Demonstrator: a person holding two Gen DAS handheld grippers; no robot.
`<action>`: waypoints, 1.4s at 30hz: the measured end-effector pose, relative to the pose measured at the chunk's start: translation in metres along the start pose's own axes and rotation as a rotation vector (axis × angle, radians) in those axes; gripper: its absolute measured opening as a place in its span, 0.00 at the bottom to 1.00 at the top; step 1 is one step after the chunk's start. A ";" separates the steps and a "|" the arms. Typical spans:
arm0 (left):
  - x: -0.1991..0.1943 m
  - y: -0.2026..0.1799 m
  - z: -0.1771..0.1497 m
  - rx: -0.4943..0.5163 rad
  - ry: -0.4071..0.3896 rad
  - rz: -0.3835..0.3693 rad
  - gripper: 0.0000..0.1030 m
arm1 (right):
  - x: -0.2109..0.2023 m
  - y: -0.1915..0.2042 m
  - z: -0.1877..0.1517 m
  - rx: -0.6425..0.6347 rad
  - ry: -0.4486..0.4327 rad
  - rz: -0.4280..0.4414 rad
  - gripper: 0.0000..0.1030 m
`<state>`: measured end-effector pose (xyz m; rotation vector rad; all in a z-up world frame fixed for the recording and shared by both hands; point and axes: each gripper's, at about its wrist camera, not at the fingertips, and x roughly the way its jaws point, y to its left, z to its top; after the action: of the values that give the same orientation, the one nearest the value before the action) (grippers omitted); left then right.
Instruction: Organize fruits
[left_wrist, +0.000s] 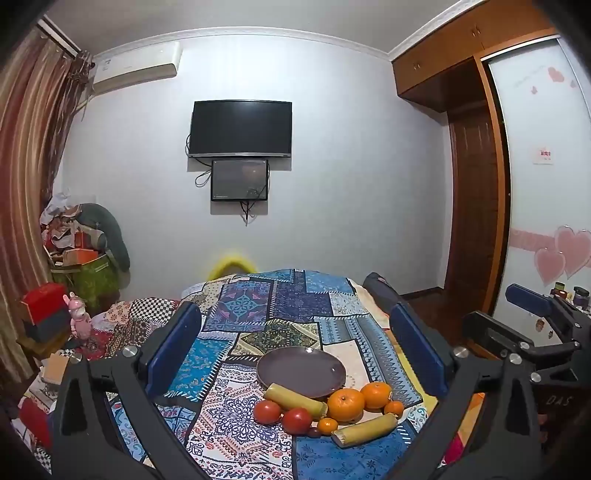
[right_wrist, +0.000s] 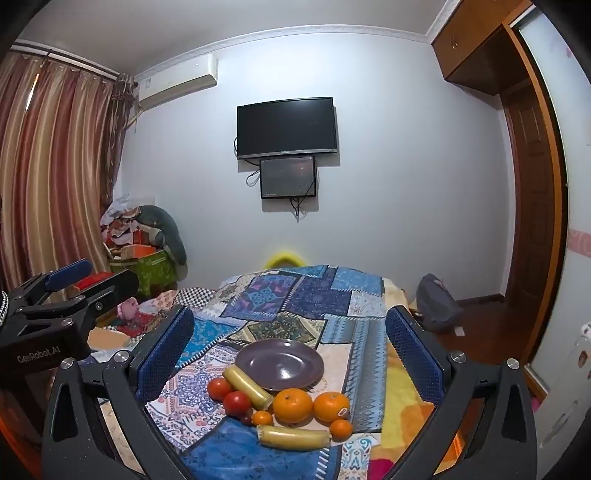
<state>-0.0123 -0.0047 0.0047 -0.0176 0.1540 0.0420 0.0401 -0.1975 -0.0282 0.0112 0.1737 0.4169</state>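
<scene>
Both the left gripper (left_wrist: 295, 347) and right gripper (right_wrist: 290, 349) hover released, textured blue pads spread wide, grasping nothing. Nearest, a glossy yellow wrapped cylinder (right_wrist: 293, 437), possibly corn, lies just before the smooth round oranges (right_wrist: 292, 405) and red tomatoes (right_wrist: 236, 403). Behind them sits the round purple ceramic plate (right_wrist: 279, 363).

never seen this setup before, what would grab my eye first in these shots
Likely the bright cluster of fruit on the patchwork cloth: two large oranges, two tomatoes and two yellow wrapped rolls, all lying just in front of an empty purple plate. Next, the left gripper and right gripper, both open and framing that pile. Behind, a dark TV hangs on the wall.
</scene>
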 end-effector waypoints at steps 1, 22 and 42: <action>0.000 0.000 -0.001 -0.001 0.000 0.000 1.00 | 0.000 0.000 0.000 -0.001 -0.001 -0.001 1.00; 0.003 0.000 -0.004 -0.009 0.006 0.005 1.00 | -0.003 -0.002 0.001 0.004 -0.013 -0.004 1.00; 0.002 -0.001 -0.003 -0.011 0.007 0.001 1.00 | -0.005 0.000 0.003 0.007 -0.018 -0.002 1.00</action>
<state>-0.0104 -0.0054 0.0015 -0.0284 0.1604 0.0439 0.0363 -0.1994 -0.0247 0.0212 0.1571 0.4140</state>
